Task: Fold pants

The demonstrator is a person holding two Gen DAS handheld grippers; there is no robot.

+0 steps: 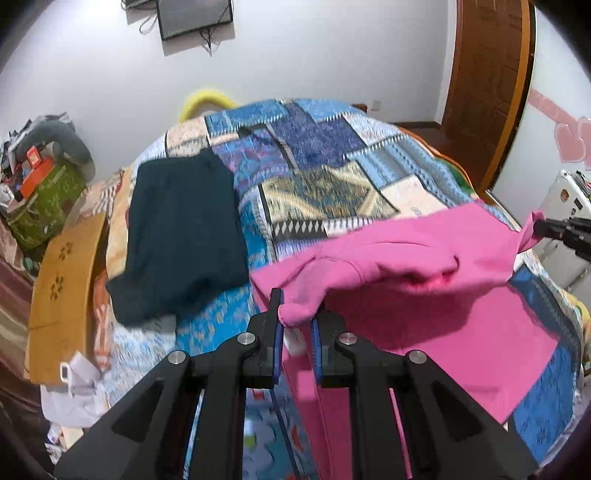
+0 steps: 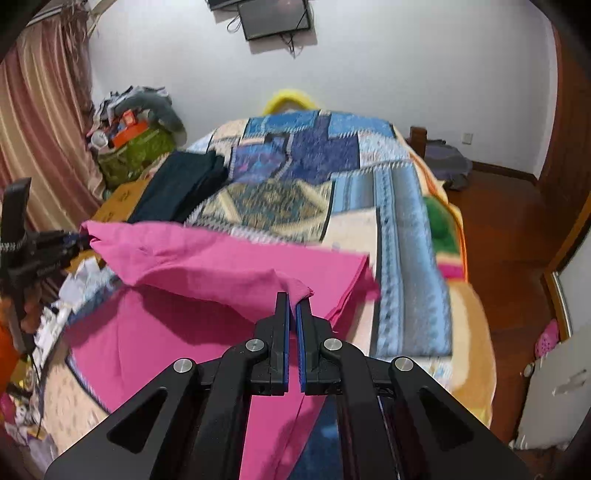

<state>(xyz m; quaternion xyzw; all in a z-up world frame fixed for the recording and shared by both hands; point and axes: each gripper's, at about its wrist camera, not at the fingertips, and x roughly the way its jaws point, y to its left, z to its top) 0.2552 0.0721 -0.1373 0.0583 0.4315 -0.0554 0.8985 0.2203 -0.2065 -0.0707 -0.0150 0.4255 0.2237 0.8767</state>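
Pink pants point(image 1: 424, 258) lie on the patchwork quilt point(image 1: 325, 155) of a bed, their near edge lifted off it. My left gripper point(image 1: 297, 308) is shut on one bunched corner of the pants. My right gripper point(image 2: 293, 299) is shut on the other corner of the pink pants point(image 2: 221, 258), and shows at the right edge of the left wrist view point(image 1: 543, 229). The left gripper shows at the left of the right wrist view point(image 2: 79, 238). The lifted fabric sags between the two grippers above the flat part of the pants point(image 2: 155, 343).
Folded dark pants point(image 1: 181, 236) lie on the quilt's far left. A cardboard box point(image 1: 62, 288) and a cluttered pile point(image 1: 40, 177) stand left of the bed. A wooden door point(image 1: 487, 85) and wood floor point(image 2: 509, 236) are to the right. A television point(image 2: 273, 16) hangs on the far wall.
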